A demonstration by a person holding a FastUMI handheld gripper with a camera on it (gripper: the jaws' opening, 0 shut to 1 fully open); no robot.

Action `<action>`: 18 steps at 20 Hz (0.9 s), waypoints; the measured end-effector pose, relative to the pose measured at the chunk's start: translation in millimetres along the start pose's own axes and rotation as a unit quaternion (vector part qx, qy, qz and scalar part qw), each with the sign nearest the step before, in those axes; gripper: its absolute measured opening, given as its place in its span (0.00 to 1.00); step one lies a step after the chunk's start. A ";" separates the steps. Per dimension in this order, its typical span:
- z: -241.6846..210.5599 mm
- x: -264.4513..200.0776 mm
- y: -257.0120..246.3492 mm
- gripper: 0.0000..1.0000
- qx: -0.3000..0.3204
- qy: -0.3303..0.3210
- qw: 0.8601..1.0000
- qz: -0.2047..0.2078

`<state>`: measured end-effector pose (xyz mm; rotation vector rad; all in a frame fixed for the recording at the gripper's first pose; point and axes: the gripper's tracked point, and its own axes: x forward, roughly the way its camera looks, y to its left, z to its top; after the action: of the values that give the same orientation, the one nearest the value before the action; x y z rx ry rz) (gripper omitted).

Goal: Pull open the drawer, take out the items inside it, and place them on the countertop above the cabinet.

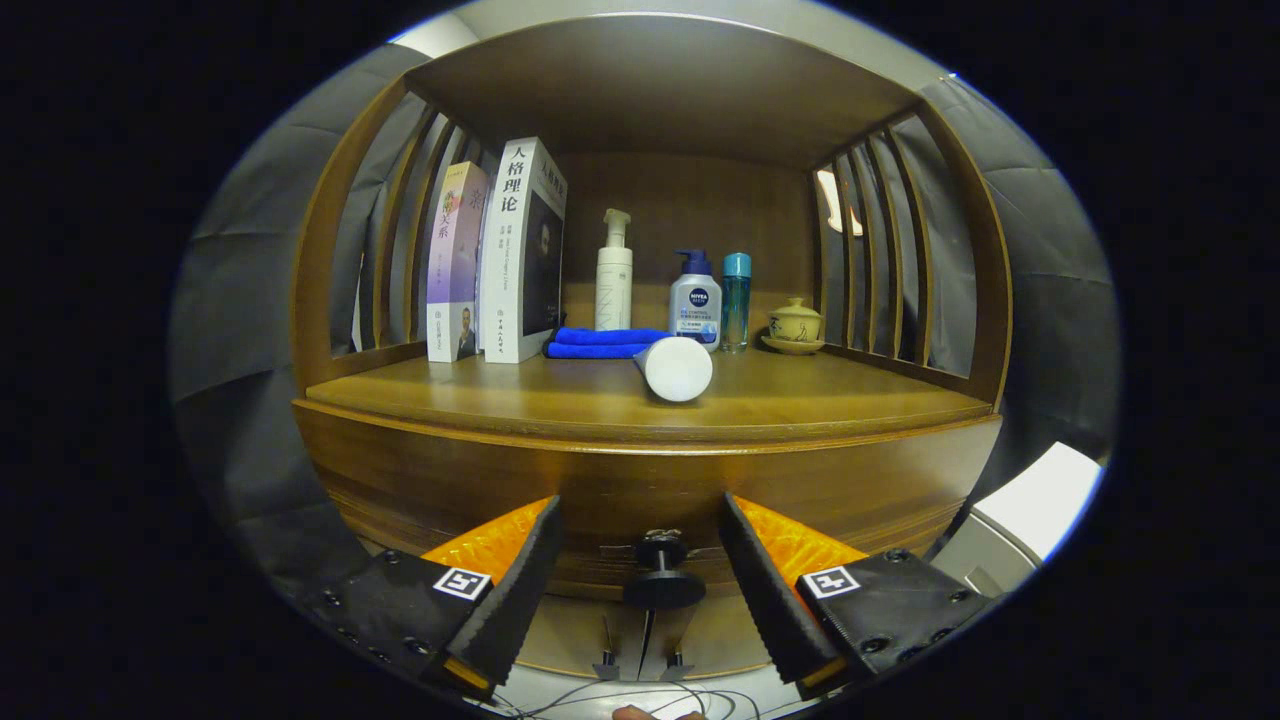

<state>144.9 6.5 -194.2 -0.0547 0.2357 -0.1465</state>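
Note:
A wooden cabinet faces me, its drawer front closed under the countertop. A small dark round knob sticks out of the drawer front, and my gripper stands open with one finger on each side of it, neither touching. The drawer's contents are hidden. On the countertop a white tube lies on its side pointing toward me, beside a folded blue cloth.
Two books stand at the back left of the shelf. A white pump bottle, a blue-capped pump bottle, a slim teal bottle and a lidded ceramic cup line the back. Slatted side walls and a roof enclose it.

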 end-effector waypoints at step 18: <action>155.7 -182.5 -47.8 0.97 0.059 -0.160 0.985 0.023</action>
<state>-0.4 -7.5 2.1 0.0458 -0.0933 -0.1041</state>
